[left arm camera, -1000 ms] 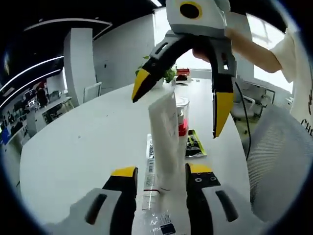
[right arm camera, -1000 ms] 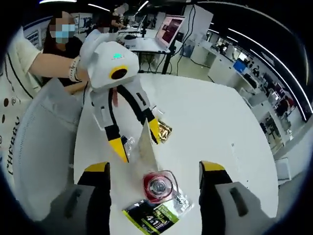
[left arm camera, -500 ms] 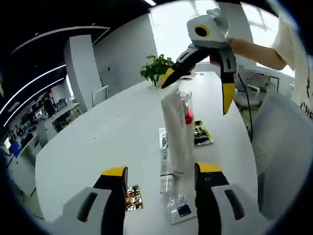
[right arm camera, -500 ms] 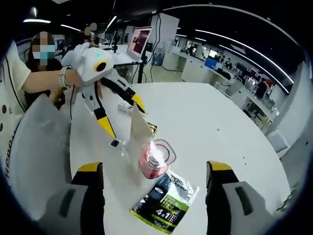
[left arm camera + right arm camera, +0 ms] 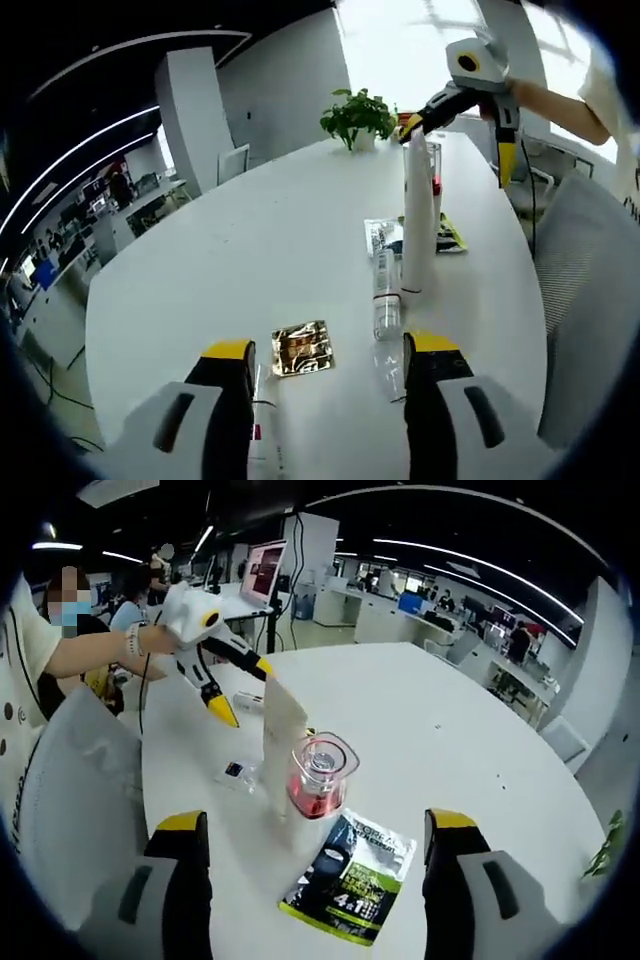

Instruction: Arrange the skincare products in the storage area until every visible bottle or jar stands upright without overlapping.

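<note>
Both tongs hang spread and empty over the white tabletop (image 5: 200,260). The tall white squeeze tube (image 5: 417,225) stands upright beside the clear red-filled bottle (image 5: 318,778); a clear slim bottle (image 5: 385,297) lies flat, likely next to right.

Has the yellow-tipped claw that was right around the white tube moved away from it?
Yes. The left gripper has backed away from the standing white tube, toward the person, open fingers now clear of it; the tube stays beside the red jar.

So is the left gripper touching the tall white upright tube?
Apart. In the left gripper view, bare table lies between the open left gripper and the white tube; the right gripper view also shows a gap.
</note>
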Available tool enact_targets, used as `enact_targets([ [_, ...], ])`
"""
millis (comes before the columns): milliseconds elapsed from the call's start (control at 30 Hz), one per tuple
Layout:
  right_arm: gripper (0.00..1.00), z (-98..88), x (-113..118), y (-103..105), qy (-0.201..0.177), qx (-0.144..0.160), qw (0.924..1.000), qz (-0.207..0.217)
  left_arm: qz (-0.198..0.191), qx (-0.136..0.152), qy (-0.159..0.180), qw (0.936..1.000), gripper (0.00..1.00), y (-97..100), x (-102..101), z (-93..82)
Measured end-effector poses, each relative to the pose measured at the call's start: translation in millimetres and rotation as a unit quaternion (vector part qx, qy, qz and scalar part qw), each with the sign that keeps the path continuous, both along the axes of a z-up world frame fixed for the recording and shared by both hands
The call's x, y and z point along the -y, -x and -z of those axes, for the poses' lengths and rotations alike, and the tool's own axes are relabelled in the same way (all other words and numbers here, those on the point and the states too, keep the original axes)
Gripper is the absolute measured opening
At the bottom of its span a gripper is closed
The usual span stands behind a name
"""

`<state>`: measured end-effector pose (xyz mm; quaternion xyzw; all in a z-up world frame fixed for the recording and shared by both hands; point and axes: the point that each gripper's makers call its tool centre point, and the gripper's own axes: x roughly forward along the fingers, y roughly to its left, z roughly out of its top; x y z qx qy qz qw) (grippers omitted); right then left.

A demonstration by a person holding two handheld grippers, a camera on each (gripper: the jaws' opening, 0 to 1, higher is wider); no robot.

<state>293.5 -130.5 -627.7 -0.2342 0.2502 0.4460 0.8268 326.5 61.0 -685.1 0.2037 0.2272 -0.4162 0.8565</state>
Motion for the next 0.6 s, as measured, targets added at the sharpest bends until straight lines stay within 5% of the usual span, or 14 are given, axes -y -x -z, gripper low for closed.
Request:
enact_targets([
  [367,0.88,10.0,-2,6,-0.012,-0.014,0.9998,0.006,-0.089,-0.031,-0.051,0.9942,0.60,-25.9,-54,31.9],
  [600,0.87,14.1,-1,9,-0.014,-0.020,0.9997,0.007,-0.105,-0.076,-0.069,0.9892,0.55,-27.7,-59,50.8],
])
